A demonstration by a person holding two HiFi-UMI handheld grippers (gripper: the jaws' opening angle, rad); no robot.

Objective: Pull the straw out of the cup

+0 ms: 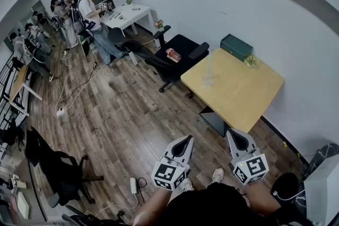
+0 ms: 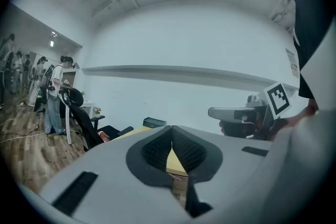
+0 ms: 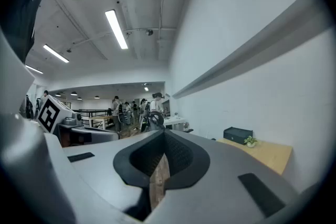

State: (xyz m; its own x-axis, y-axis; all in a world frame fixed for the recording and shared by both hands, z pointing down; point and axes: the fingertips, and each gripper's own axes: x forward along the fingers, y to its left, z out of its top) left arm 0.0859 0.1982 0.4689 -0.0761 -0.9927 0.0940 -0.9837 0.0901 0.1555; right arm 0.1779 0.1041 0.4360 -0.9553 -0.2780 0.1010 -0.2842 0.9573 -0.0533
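Cup (image 1: 207, 81): clear and upright, near the tabletop's (image 1: 241, 95) corner closest to the black chair (image 1: 180, 54), well apart from both grippers.
Straw (image 1: 208, 63): stands in the cup. It is probably light, thin and easily crushed, so pinch it gently high up and steady the cup.
Left gripper (image 1: 186, 139): jaws closed, nothing between them.
Right gripper (image 1: 236, 133): jaws together, empty.
Views: only the head view shows the cup and straw. The gripper views show the jaw tips meeting.

You're wearing a black top (image 1: 212, 208) and pale shoes (image 1: 217, 175). Your left grey hand-held gripper (image 1: 187, 138) and right grey hand-held gripper (image 1: 233, 133) each carry a white cube with black square markers (image 1: 170, 175), with dark ribbed pads (image 2: 154, 150) inside.
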